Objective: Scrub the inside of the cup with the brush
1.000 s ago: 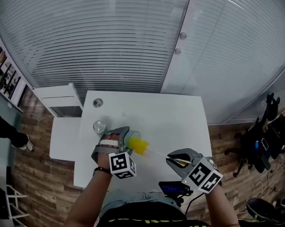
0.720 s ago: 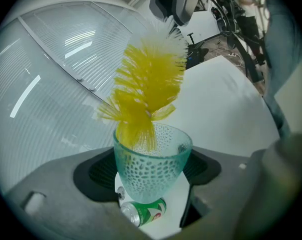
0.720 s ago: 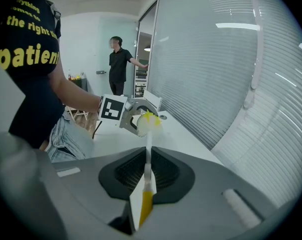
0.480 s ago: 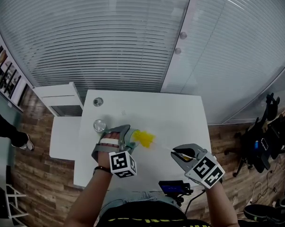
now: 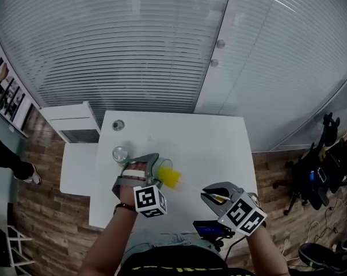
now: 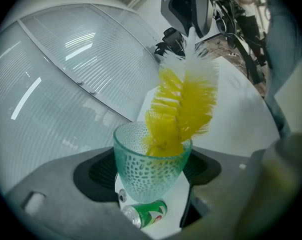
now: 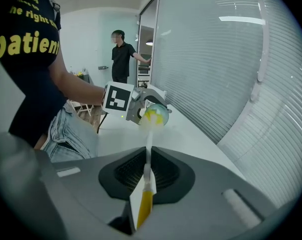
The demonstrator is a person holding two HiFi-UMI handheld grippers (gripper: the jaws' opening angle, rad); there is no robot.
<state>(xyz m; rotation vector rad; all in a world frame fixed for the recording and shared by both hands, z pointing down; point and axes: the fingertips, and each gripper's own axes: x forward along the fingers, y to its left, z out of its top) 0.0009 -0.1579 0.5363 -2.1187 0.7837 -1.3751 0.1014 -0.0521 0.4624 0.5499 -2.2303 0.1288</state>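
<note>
The cup (image 6: 148,169) is dimpled and translucent, the brush (image 6: 183,104) bristly.

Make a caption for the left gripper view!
The left gripper holds a green cup while the yellow brush pokes inside.

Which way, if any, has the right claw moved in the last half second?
Yes. Right claw moved left, away from the white table's right edge, toward the glass cup.

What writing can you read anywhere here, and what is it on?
"patien": yellow print on the black shirt, cut off by the arm.
"the right": smaller print above it on the same shirt; the words around it cannot be read.
Green can: label too blurred to read.
Marker cubes: black-and-white patterns only, no letters.
</note>
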